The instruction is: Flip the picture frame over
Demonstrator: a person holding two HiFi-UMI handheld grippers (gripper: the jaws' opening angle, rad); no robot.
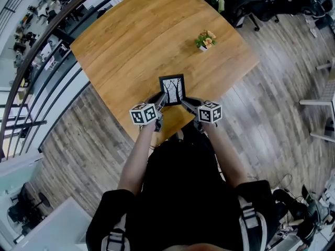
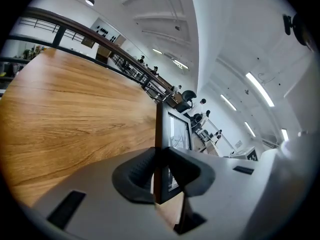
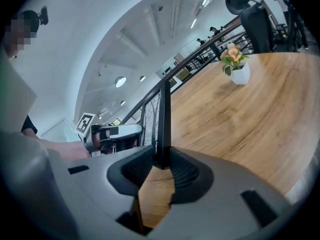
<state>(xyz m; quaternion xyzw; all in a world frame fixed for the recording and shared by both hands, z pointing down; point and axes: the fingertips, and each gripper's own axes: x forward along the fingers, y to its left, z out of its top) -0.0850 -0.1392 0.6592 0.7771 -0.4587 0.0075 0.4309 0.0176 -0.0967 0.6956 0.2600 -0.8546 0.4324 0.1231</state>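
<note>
The black picture frame, with a drawing of bare trees, is held over the near corner of the wooden table, its picture side showing in the head view. My left gripper is shut on the frame's lower left edge and my right gripper on its lower right edge. In the left gripper view the frame stands edge-on between the pads of the left gripper. In the right gripper view the frame is likewise pinched edge-on by the right gripper. Whether its bottom edge touches the table is hidden.
A small potted plant with orange flowers stands on the table beyond the frame, to the right; the right gripper view shows the plant too. A railing runs along the table's far left side. Office chairs stand past the far right corner.
</note>
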